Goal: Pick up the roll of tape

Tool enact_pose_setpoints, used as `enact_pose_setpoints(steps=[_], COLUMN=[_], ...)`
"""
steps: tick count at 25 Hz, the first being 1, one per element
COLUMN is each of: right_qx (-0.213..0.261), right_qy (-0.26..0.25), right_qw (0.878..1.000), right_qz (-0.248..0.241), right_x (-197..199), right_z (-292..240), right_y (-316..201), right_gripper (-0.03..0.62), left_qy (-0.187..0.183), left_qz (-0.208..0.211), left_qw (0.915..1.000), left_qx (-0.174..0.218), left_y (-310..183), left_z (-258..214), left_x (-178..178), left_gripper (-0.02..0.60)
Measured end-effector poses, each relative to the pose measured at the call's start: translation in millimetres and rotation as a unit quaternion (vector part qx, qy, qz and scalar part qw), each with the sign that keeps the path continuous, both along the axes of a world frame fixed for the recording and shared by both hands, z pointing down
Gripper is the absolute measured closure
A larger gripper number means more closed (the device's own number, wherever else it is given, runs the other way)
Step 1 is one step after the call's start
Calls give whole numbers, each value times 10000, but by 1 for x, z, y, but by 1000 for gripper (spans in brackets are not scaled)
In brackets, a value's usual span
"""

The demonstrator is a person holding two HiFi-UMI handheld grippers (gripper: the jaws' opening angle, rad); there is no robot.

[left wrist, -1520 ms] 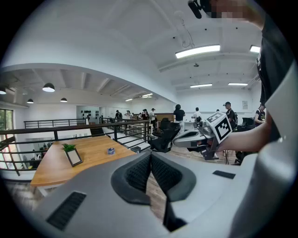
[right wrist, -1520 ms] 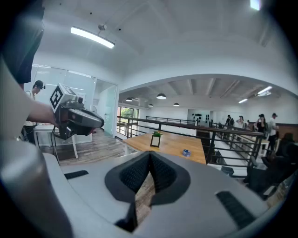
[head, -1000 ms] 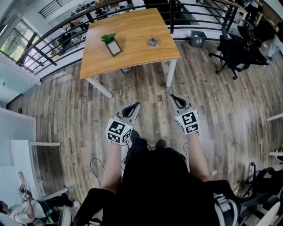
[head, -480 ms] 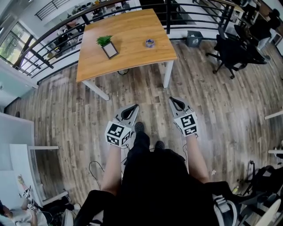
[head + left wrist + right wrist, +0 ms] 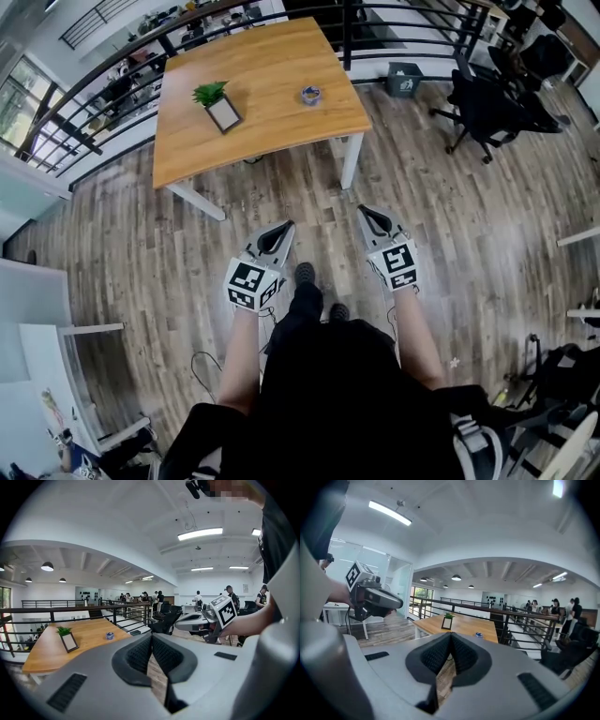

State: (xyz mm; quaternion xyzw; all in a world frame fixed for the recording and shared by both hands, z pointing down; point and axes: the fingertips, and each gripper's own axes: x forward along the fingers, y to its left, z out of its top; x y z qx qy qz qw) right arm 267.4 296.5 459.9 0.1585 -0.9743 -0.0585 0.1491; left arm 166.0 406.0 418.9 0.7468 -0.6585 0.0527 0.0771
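The roll of tape is a small blue-grey ring on the far right part of the wooden table; it also shows small in the left gripper view and the right gripper view. Both grippers are held at waist height over the floor, well short of the table. My left gripper is shut with nothing in it. My right gripper is also shut and empty. Each gripper points toward the table.
A small potted plant with a picture frame stands left of the tape. A black railing runs behind the table. A black office chair and a bin stand at the right. Cables lie on the plank floor.
The table with the tape has drifted a little left in the head view as the person steps forward. Both grippers stay shut in the same pose before the body.
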Motion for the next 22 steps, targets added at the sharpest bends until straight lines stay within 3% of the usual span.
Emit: enact_pose_setpoints(steps=[22], right_qx=[-227], right_qy=[125], right_qw=[9988], right_qz=[423], right_x=[-94], right_z=[13], right_y=[-87], right_gripper=[586], left_qy=[233], left_qz=[390], left_qw=[9988], left_qx=[-159], left_y=[-98], left_z=[16], left_x=[-99], left_gripper=[560])
